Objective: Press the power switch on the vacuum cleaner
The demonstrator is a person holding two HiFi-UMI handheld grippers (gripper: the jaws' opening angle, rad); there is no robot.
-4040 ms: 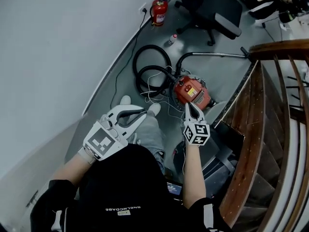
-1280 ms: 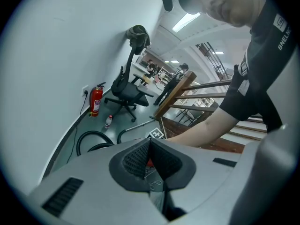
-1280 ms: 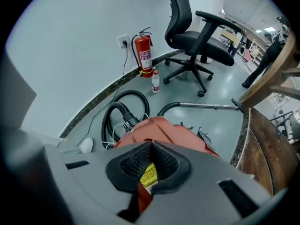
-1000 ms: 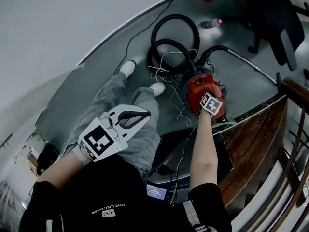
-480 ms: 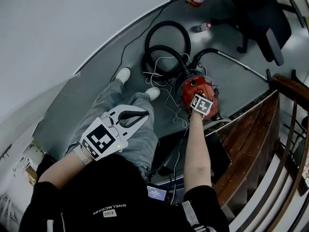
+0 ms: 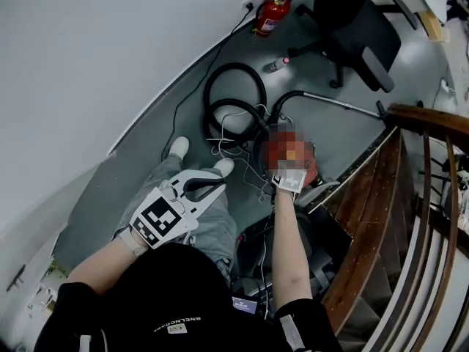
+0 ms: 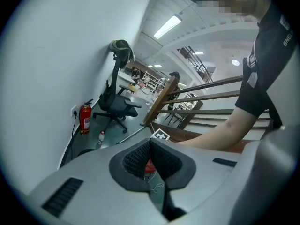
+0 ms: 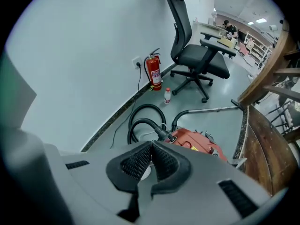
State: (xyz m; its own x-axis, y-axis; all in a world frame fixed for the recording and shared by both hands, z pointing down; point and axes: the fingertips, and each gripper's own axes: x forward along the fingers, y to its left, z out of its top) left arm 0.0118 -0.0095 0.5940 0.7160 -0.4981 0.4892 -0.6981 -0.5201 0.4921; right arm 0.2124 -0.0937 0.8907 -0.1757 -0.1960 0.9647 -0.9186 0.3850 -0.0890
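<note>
The red vacuum cleaner (image 8: 199, 143) stands on the grey floor by the stair foot, its black hose (image 8: 143, 120) coiled behind it. In the head view the vacuum cleaner (image 6: 309, 169) is partly under a mosaic patch. My right gripper (image 6: 287, 173) hovers at its near edge, jaws shut on nothing, a short way above and before the body. In the right gripper view the right gripper (image 8: 152, 145) points past the hose joint. I cannot make out the power switch. My left gripper (image 6: 220, 185) is held over my knee, shut and empty; the left gripper (image 7: 151, 142) shows the same in its own view.
A wooden stair rail (image 6: 410, 167) runs down the right side. A fire extinguisher (image 8: 153, 72), a small bottle (image 8: 167, 96) and a black office chair (image 8: 199, 55) stand along the wall beyond. White cable (image 6: 238, 160) lies loose beside the vacuum. My shoes (image 6: 178, 148) are left of it.
My right gripper, which lay over the vacuum's top a second ago, has drawn back to its near edge. My head has swung, shifting the scene. The left gripper stays over my leg.
</note>
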